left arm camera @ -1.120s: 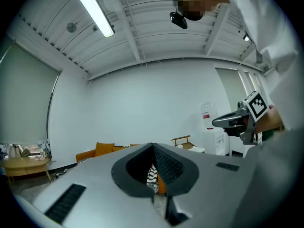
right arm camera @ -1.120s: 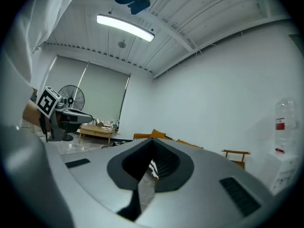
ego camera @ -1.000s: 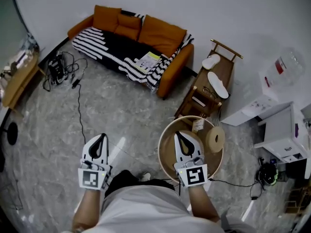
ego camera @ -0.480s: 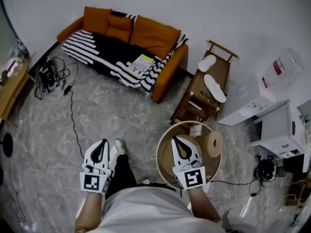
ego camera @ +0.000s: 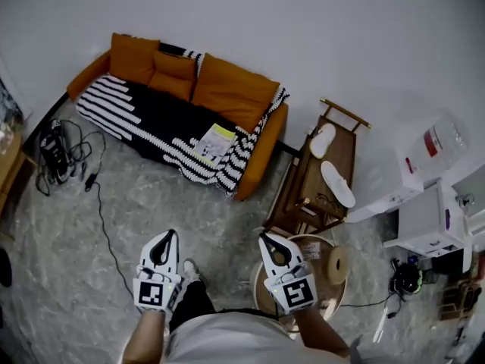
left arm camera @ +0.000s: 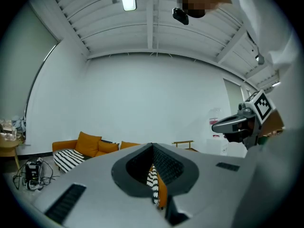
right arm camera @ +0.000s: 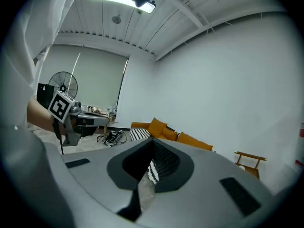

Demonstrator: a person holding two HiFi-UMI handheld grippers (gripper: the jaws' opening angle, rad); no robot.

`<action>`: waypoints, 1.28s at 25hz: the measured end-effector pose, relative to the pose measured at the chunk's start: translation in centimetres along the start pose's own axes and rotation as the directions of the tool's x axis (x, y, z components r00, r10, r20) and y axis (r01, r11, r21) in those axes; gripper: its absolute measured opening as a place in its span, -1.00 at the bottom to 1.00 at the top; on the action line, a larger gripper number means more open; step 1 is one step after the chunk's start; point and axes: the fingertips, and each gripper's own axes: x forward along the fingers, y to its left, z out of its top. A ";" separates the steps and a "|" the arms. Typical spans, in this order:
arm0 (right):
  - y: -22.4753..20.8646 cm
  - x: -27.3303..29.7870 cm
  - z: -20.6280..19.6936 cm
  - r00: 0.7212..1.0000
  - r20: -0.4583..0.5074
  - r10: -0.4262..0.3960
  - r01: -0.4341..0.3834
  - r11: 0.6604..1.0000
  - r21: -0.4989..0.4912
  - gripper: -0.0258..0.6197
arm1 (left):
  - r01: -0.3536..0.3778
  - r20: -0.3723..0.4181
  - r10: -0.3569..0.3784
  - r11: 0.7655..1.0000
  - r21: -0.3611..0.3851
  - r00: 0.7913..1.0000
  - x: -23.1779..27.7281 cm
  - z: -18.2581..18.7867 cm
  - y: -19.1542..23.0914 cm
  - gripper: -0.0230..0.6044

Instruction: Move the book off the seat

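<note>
In the head view the book (ego camera: 212, 142) lies flat on the seat of an orange sofa (ego camera: 227, 89), towards the sofa's right end. It is thin, with a pale cover that turns yellow-green along its upper edge, and it rests on a black-and-white striped blanket (ego camera: 144, 123) that spills over the seat's front edge. Both tools are held low in the picture, well apart from the sofa: the left gripper (ego camera: 167, 236) over bare marbled floor (ego camera: 189, 203), the right gripper (ego camera: 265, 238) above a round basket (ego camera: 333, 287) that stands just beside a wooden rack (ego camera: 333, 146) carrying two white slippers. Each has its jaws together, with nothing in them.

The left gripper view shows its two jaws closed tip to tip – only a sliver of striped blanket and orange upholstery shows through the gap lower down. The sofa stands far off by the white wall; the book cannot be made out here.

The right gripper view shows its jaws pressed together and empty, the sofa beyond them in the distance – the book is too small to tell
</note>
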 end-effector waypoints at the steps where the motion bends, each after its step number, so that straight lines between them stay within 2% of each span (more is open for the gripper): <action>1: 0.1 1.8 0.8 1.000 0.001 0.010 -0.010 1.000 -0.005 -0.86 | 0.000 -0.007 0.000 1.000 -0.007 1.000 1.1 0.3 1.7 -0.87; 6: 0.4 8.7 2.8 0.999 -0.014 0.036 -0.036 0.999 -0.013 -0.86 | 0.018 -0.071 -0.023 0.997 -0.079 0.997 6.1 -0.1 7.4 -0.87; 12: -0.5 10.5 1.8 0.998 -0.055 0.011 -0.008 0.999 0.046 -0.85 | 0.095 -0.104 -0.106 0.990 -0.106 0.989 9.5 -1.3 6.6 -0.87; 15: -1.7 11.3 0.6 0.996 -0.090 0.030 -0.024 0.998 0.062 -0.85 | 0.109 -0.090 -0.119 0.988 -0.111 0.989 11.6 -1.3 6.3 -0.87; 18: -3.7 12.7 -0.4 0.995 -0.092 0.040 -0.031 0.995 0.089 -0.86 | 0.119 -0.073 -0.125 0.990 -0.082 0.990 13.8 -0.5 6.2 -0.87; 21: -5.9 14.8 -0.9 0.995 -0.074 0.069 -0.061 0.992 0.108 -0.86 | 0.088 -0.013 -0.089 0.995 -0.053 0.996 16.2 1.3 6.9 -0.87; 24: -8.3 17.6 -1.3 0.991 -0.064 0.115 -0.106 0.986 0.126 -0.86 | 0.026 -0.011 -0.026 0.999 -0.028 1.000 18.4 3.3 7.4 -0.87; 27: -10.8 20.3 -1.8 0.987 -0.049 0.152 -0.143 0.977 0.155 -0.85 | 0.010 0.004 -0.010 1.000 0.027 1.000 20.6 5.3 7.0 -0.87; 32: -13.4 24.5 -4.2 0.976 -0.066 0.209 -0.194 0.963 0.185 -0.86 | -0.049 -0.013 0.050 0.998 0.029 0.999 23.6 4.8 7.9 -0.87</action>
